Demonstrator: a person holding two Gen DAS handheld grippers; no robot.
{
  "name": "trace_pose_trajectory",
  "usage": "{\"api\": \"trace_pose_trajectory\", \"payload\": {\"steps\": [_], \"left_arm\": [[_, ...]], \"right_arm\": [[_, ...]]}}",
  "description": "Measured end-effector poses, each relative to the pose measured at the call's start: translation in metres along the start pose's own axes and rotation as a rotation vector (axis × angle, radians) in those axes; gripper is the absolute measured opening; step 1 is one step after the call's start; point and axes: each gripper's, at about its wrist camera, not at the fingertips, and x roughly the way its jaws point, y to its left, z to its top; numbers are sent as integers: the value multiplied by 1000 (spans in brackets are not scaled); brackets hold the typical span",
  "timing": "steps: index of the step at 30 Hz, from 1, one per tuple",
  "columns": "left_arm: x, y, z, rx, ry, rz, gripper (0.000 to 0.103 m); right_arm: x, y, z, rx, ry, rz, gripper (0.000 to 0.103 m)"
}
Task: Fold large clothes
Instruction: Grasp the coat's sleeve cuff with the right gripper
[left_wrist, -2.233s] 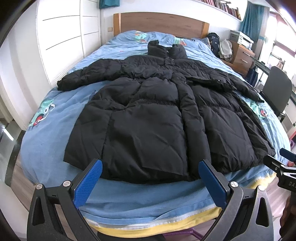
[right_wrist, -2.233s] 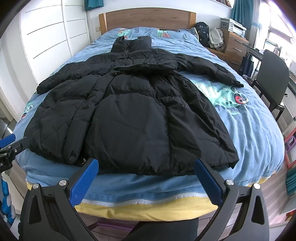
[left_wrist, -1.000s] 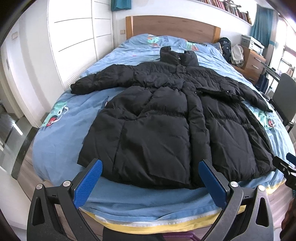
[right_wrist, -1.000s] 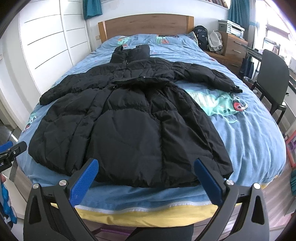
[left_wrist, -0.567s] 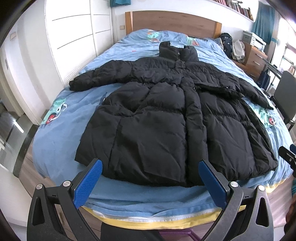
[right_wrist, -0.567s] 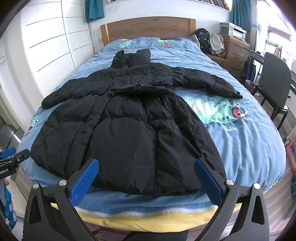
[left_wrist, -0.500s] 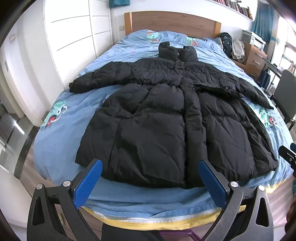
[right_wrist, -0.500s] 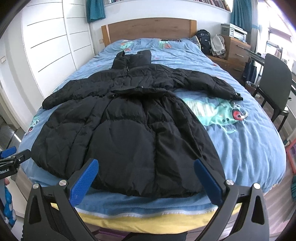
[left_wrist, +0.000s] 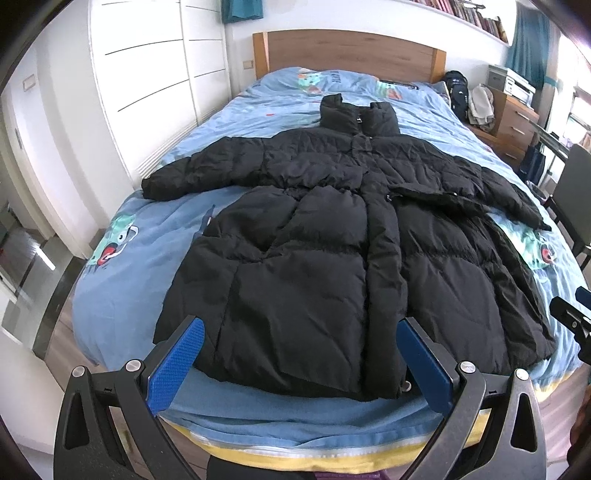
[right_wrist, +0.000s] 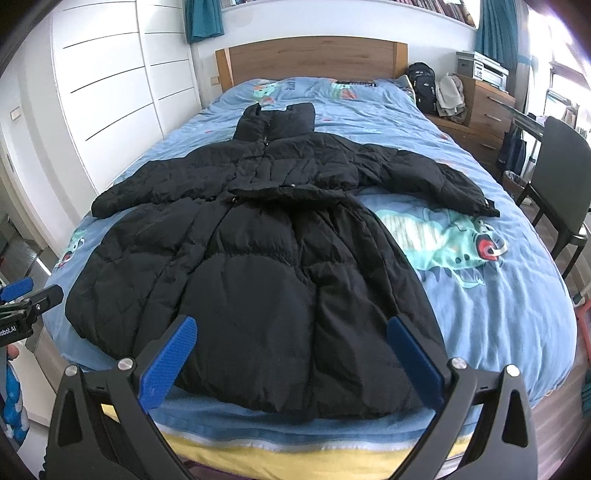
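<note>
In the left wrist view, the left gripper (left_wrist: 299, 363) hangs over the foot edge of the bed (left_wrist: 136, 273), its blue pads (left_wrist: 175, 365) spread wide apart and clamped on nothing. The black coat (left_wrist: 332, 258) lies flat on the blue cover straight ahead of it, front side up, with its long axis running from the foot edge to the wooden headboard (left_wrist: 351, 53): hem nearest the gripper, collar pointing away toward the headboard. One sleeve reaches out toward the bed's left edge and the white wardrobe (left_wrist: 155, 74), the other toward the right edge and the chair (left_wrist: 572, 195). The hem's left corner lies just ahead of this gripper's left pad, so the left hand is the nearer one for that side. The tip of the right gripper (left_wrist: 570, 321) shows at the right edge of this view. In the right wrist view, the right gripper (right_wrist: 291, 360) is likewise spread wide and empty, held over the foot edge with the same hem just ahead of it; from here the coat (right_wrist: 266, 266) sits toward the bed's left half, and its right hem corner lies close to the right pad (right_wrist: 415, 363). The collar again points to the headboard (right_wrist: 314, 59). The likely next move is a reach forward and down to the hem or to a sleeve, each hand on its own side.
</note>
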Motion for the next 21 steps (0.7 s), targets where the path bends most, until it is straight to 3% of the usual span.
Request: {"api": "trace_pose_trajectory", "payload": {"steps": [12,18,21], "left_arm": [[30,17,29,-58,3,48,102],[53,22,55,-78,-5,66,102],[67,20,72,-86,-6,67,102]], "right_arm": [[32,-11,40,26,-4,3,103],[74,-49,69,97,-11,15,103],[104,-74,81,119,7,-45,103]]}}
